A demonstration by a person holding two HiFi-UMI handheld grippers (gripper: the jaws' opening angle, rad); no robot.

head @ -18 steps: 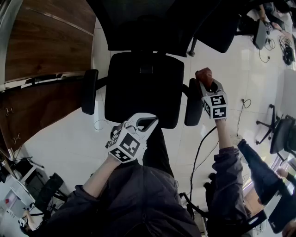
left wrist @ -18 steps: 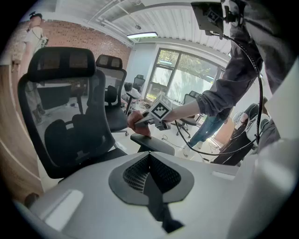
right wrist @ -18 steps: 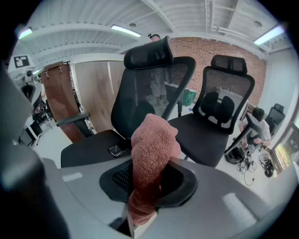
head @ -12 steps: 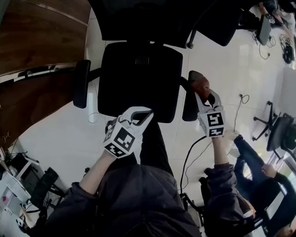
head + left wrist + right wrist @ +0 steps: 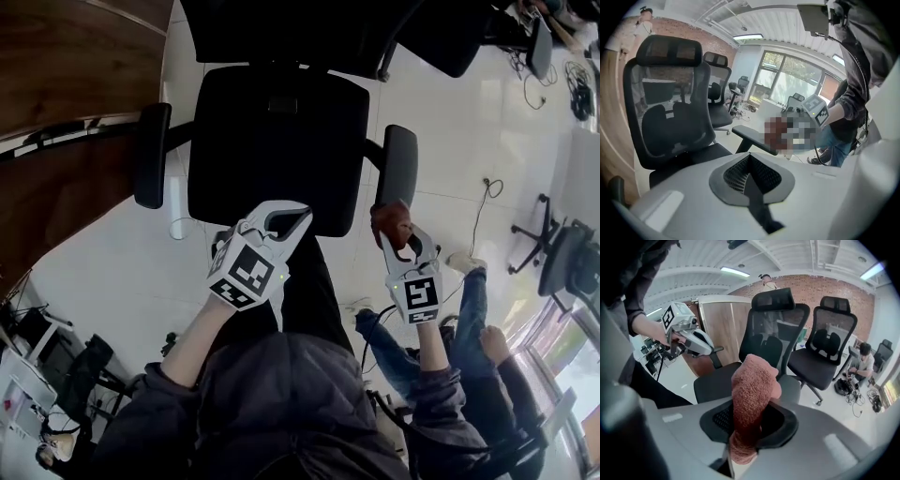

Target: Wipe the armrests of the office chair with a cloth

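Notably, in the head view the right gripper (image 5: pixel 399 240) had drawn back since half a second earlier, from the right armrest (image 5: pixel 398 164) to just off its near end, jaws clamped on the reddish cloth (image 5: pixel 390 223). White floor (image 5: pixel 450 131) lay open beyond; a wooden cabinet (image 5: pixel 75 56) stood near the left armrest (image 5: pixel 150 155). The left gripper (image 5: pixel 286 217) hovered at the office chair (image 5: pixel 277 141) seat's front edge. Left gripper view: jaws together, nothing between. Right gripper view: cloth stood up from the gripping jaws.

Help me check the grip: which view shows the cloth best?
The right gripper view: the cloth fills the centre, pinched in the right gripper's jaws. The head view shows it small; in the left gripper view a mosaic patch covers it.
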